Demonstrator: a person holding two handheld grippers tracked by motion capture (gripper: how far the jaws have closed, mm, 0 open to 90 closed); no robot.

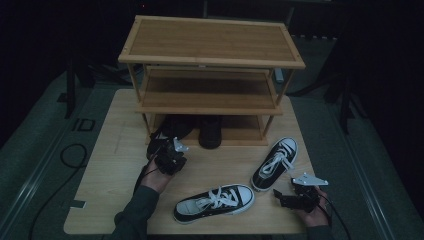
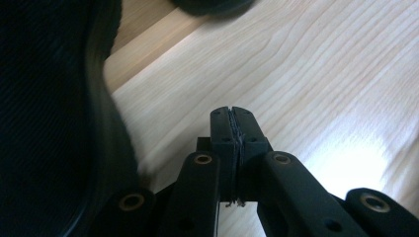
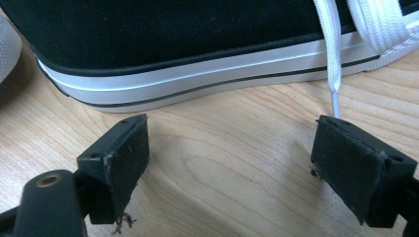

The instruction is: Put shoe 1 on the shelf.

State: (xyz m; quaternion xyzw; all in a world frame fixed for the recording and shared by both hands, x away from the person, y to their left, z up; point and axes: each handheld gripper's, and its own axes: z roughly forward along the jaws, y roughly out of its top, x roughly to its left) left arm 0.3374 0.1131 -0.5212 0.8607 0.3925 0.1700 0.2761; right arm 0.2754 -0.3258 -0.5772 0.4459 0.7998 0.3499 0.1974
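Two black-and-white sneakers lie on the table: one (image 1: 215, 202) near the front edge, the other (image 1: 275, 162) angled to its right. My right gripper (image 1: 281, 198) sits low at the front right, open, close to the right sneaker's toe. In the right gripper view the jaws (image 3: 232, 133) stand wide apart with nothing between them, facing the sneaker's white sole (image 3: 197, 74) and a hanging lace (image 3: 331, 54). My left gripper (image 1: 165, 150) is at the rack's bottom shelf beside a black shoe (image 1: 172, 127). Its jaws (image 2: 231, 111) are pressed together; the black shoe (image 2: 49, 108) looms at the left.
A three-shelf wooden rack (image 1: 210, 40) stands at the back of the light wooden table (image 1: 110, 165). A second black shoe (image 1: 210, 131) rests on the bottom shelf. The upper shelves are bare. A cable (image 1: 70, 155) lies on the floor at the left.
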